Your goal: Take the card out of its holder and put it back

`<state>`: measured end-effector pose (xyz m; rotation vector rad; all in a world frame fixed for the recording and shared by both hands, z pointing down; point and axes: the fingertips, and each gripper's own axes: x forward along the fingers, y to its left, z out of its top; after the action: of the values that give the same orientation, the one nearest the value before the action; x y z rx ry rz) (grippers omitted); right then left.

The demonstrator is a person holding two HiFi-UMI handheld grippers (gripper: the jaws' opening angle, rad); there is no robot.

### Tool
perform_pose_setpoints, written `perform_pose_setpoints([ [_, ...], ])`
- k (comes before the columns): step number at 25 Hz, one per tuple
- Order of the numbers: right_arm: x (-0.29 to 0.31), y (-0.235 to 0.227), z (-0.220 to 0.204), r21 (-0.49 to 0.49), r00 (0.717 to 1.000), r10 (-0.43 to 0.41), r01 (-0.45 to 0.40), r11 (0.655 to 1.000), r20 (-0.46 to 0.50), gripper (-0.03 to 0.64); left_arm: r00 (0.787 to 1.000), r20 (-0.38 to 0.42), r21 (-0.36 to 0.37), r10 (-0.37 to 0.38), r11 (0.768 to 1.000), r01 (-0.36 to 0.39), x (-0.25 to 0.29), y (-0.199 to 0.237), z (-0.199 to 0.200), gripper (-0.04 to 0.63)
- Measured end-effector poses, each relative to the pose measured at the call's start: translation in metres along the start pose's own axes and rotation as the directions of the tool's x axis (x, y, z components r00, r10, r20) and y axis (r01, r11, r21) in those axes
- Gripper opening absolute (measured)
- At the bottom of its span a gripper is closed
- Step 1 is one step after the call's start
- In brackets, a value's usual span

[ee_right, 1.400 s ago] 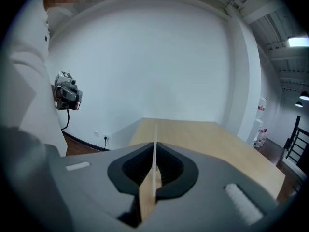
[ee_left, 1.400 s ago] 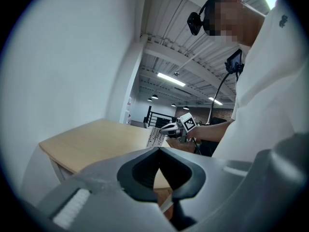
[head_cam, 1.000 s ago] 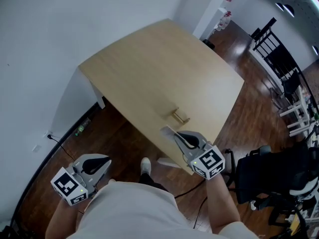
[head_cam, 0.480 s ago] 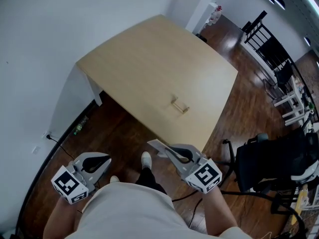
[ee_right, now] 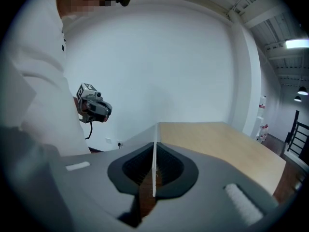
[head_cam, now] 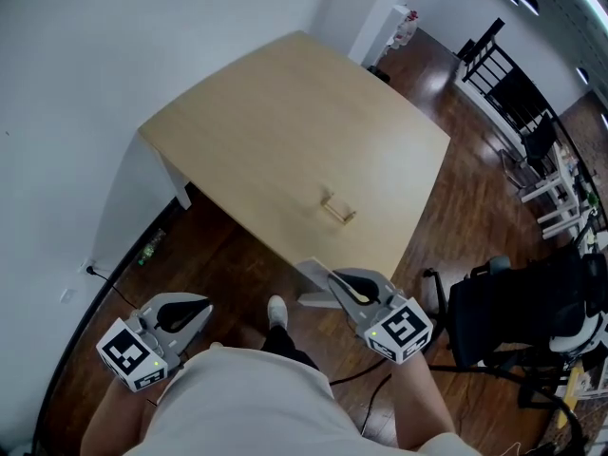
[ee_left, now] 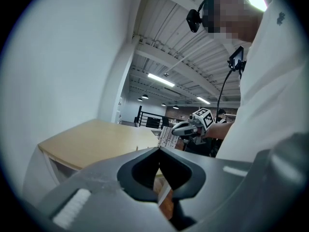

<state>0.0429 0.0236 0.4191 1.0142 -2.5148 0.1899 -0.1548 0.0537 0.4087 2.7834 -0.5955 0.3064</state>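
Observation:
A small wooden card holder (head_cam: 337, 209) stands empty near the front edge of the light wooden table (head_cam: 285, 112). My right gripper (head_cam: 328, 279) is shut on a white card (head_cam: 310, 271), holding it off the table's front edge, above the floor and short of the holder. In the right gripper view the card (ee_right: 154, 163) stands edge-on between the pressed fingers. My left gripper (head_cam: 202, 313) hangs low at the left over the floor, shut and holding nothing. The left gripper view shows its tips (ee_left: 158, 150) meeting, and beyond them the right gripper (ee_left: 186, 128) with the card (ee_left: 166, 135).
A black chair (head_cam: 518, 323) stands right of me, with more dark chairs (head_cam: 513, 93) at the far right. A white wall runs along the table's left side. A cable and a power strip (head_cam: 147, 247) lie on the wooden floor. My shoe (head_cam: 276, 313) shows below the card.
The right gripper, still shut on the card, has drawn back from the table edge toward my body, farther from the holder. The left gripper has stayed put.

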Motion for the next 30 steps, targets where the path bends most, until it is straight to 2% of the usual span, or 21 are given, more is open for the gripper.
perform_pose_setpoints([
  [8, 0.007, -0.098, -0.01, 0.003, 0.999, -0.047, 0.047, 0.999, -0.011, 0.02, 0.999, 0.0, -0.011, 0.032, 0.999, -0.032, 0.043, 0.018, 0.018, 0.006],
  [19, 0.041, -0.221, -0.042, 0.009, 0.997, -0.053, 0.053, 0.999, -0.05, 0.02, 0.995, -0.015, -0.047, 0.1, 0.994, -0.101, 0.106, 0.042, 0.033, 0.006],
  [24, 0.058, -0.254, -0.061, 0.018, 0.997, -0.022, 0.023, 1.0, -0.07, 0.02, 0.991, -0.026, -0.066, 0.128, 0.989, -0.13, 0.129, 0.05, 0.036, 0.006],
  [30, 0.077, -0.272, -0.081, 0.043, 0.996, 0.009, -0.005, 0.999, -0.094, 0.02, 0.986, -0.046, -0.08, 0.158, 0.984, -0.161, 0.147, 0.058, 0.034, 0.006],
])
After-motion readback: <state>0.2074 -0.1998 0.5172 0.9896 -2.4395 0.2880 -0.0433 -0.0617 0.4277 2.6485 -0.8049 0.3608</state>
